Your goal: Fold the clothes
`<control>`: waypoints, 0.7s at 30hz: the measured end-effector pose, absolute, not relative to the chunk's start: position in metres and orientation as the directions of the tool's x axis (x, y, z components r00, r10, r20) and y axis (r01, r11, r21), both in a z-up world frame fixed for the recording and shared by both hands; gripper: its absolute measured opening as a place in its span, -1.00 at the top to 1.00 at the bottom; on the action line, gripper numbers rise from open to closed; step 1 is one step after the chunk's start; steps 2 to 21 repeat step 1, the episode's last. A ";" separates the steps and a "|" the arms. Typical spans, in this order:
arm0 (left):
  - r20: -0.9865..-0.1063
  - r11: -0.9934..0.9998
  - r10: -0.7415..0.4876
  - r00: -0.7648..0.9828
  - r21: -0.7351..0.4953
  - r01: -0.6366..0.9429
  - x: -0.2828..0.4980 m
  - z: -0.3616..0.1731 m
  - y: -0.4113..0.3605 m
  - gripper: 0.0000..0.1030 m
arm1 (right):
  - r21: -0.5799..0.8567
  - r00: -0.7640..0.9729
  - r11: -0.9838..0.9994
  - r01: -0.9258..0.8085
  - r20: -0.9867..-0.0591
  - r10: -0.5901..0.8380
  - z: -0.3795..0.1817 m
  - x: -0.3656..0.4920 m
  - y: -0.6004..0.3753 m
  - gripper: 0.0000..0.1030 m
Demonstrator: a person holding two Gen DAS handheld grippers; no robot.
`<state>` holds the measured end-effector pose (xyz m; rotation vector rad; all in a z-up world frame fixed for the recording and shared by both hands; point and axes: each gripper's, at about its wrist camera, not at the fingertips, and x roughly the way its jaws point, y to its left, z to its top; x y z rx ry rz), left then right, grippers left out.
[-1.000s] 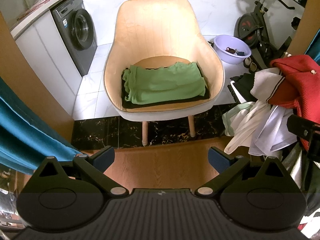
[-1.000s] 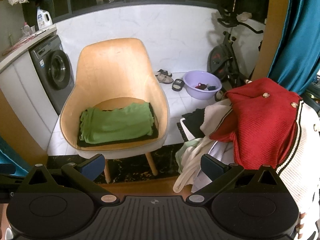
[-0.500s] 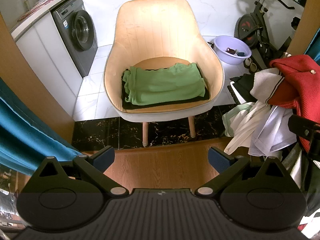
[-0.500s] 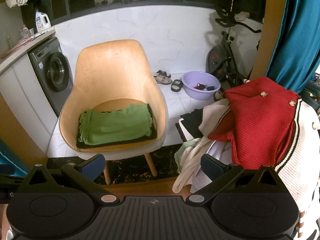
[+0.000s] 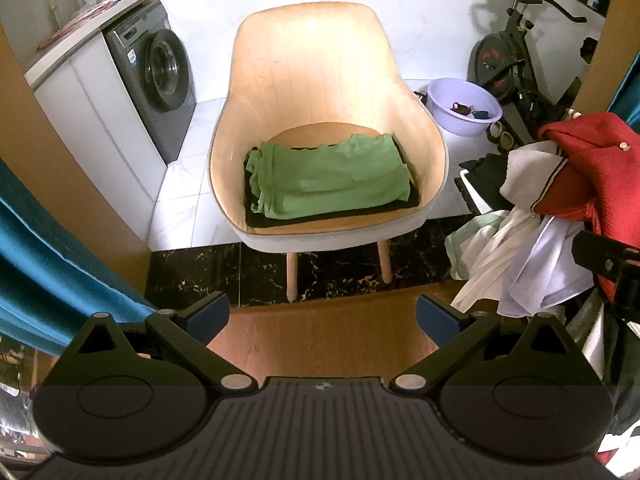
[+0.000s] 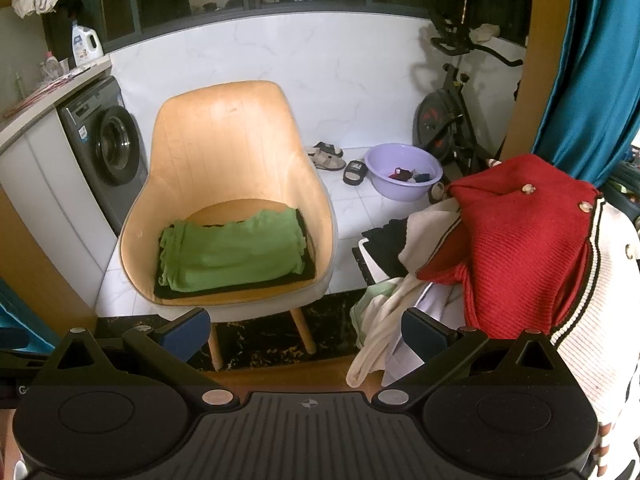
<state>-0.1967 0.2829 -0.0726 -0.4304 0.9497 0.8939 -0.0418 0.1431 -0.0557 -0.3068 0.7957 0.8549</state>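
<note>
Since the left gripper (image 5: 322,316) is wide open with nothing between its blue pads, and the right gripper (image 6: 306,330) is open and holding nothing too, no piece is being folded now. Out past them, a green top (image 5: 328,180) lies folded on a dark cloth on the tan chair (image 5: 316,60). To the right sits a messy pile of clothes (image 6: 404,320), with a red knit sweater (image 6: 520,248) on top. That looks like the next job. The right gripper is nearest, so it should reach over and pinch a loose edge.
</note>
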 end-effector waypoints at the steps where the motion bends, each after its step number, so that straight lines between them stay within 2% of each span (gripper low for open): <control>1: -0.840 0.581 0.467 0.276 0.057 -0.812 -0.197 -0.072 0.283 -0.97 | 0.063 0.397 0.635 -0.770 -0.732 0.554 -0.056 -0.042 0.143 -0.99; 21: -0.840 0.581 0.467 0.276 0.057 -0.812 -0.197 -0.072 0.283 -0.97 | 0.063 0.397 0.635 -0.770 -0.732 0.554 -0.056 -0.042 0.143 -0.99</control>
